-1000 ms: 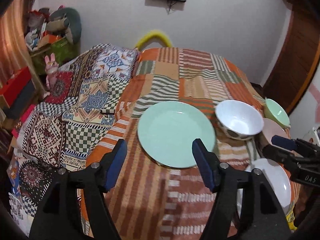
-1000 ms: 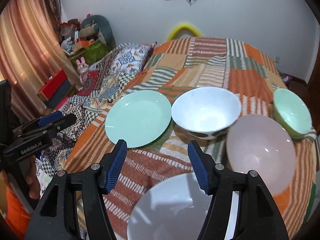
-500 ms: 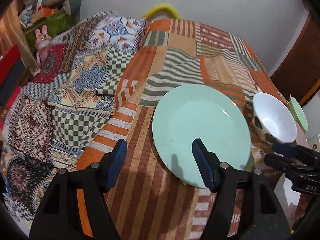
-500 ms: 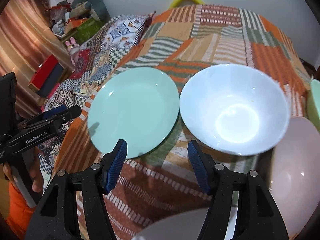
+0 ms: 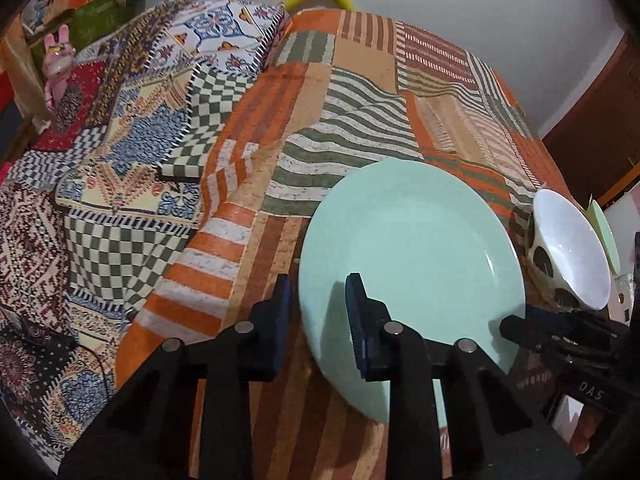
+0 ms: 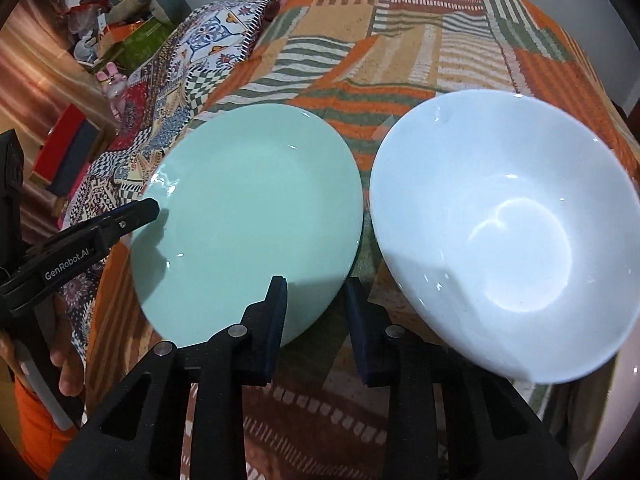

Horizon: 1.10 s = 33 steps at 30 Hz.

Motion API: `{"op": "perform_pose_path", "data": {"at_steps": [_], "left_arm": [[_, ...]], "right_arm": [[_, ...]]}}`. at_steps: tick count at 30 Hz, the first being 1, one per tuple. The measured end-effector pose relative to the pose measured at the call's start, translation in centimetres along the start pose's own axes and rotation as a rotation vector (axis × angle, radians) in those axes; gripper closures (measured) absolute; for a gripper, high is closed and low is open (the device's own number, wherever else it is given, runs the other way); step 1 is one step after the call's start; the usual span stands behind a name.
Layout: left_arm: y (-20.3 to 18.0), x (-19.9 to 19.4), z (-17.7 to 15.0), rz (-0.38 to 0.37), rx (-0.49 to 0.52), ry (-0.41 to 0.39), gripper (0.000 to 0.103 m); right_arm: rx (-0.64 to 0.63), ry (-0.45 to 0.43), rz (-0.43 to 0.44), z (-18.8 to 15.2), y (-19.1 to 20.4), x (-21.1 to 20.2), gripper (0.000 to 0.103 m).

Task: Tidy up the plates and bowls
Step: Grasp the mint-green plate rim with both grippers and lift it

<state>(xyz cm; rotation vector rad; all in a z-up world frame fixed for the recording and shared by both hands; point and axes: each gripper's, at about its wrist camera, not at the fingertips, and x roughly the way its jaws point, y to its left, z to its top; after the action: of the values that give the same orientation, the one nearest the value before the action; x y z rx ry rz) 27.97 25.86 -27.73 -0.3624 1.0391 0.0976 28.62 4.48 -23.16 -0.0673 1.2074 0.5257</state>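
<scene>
A mint-green plate (image 5: 420, 248) (image 6: 248, 208) lies flat on the patchwork-covered table. My left gripper (image 5: 320, 308) is low over the plate's left rim. Its jaws are closing, one finger just outside the edge and the other over the plate, with a gap still showing. My right gripper (image 6: 316, 304) straddles the plate's near-right rim the same way, jaws closing, no pad visibly pressing. A white bowl (image 6: 500, 220) (image 5: 572, 248) sits right of the plate, almost touching it. Each gripper also shows at the edge of the other's view.
A pale green bowl (image 5: 604, 236) peeks out behind the white bowl. Patterned quilts (image 5: 120, 152) drape off the table's left side toward a pink toy rabbit (image 5: 58, 60) and boxes. A hand (image 6: 68, 368) holds the left gripper's handle. The striped cloth (image 5: 360, 100) stretches far behind the plate.
Both grippers have come down and forward onto the green plate from opposite sides. Their jaws, wide apart before, have narrowed around its rim. The plate and white bowl have not shifted.
</scene>
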Motion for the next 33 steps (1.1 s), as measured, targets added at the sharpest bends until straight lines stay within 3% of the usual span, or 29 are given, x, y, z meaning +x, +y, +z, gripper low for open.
{"op": "perform_pose_path", "data": {"at_steps": [12,29,33], "left_arm": [[0.2,0.5,-0.4,-0.03,-0.005,0.024,0.079],[0.9,-4.7,-9.4,-0.055,-0.03,0.065,0.079],[1.0,-5.0,-10.1,-0.07,-0.029,0.079,0.079]], "right_arm": [[-0.004,0.013,-0.019,0.2,0.0,0.1,0.077],[-0.063,0.044,0.034,-3.1,1.8,-1.2,0.077],[-0.066,0.052,0.054,-3.2,1.8,-0.9,0.077]]}}
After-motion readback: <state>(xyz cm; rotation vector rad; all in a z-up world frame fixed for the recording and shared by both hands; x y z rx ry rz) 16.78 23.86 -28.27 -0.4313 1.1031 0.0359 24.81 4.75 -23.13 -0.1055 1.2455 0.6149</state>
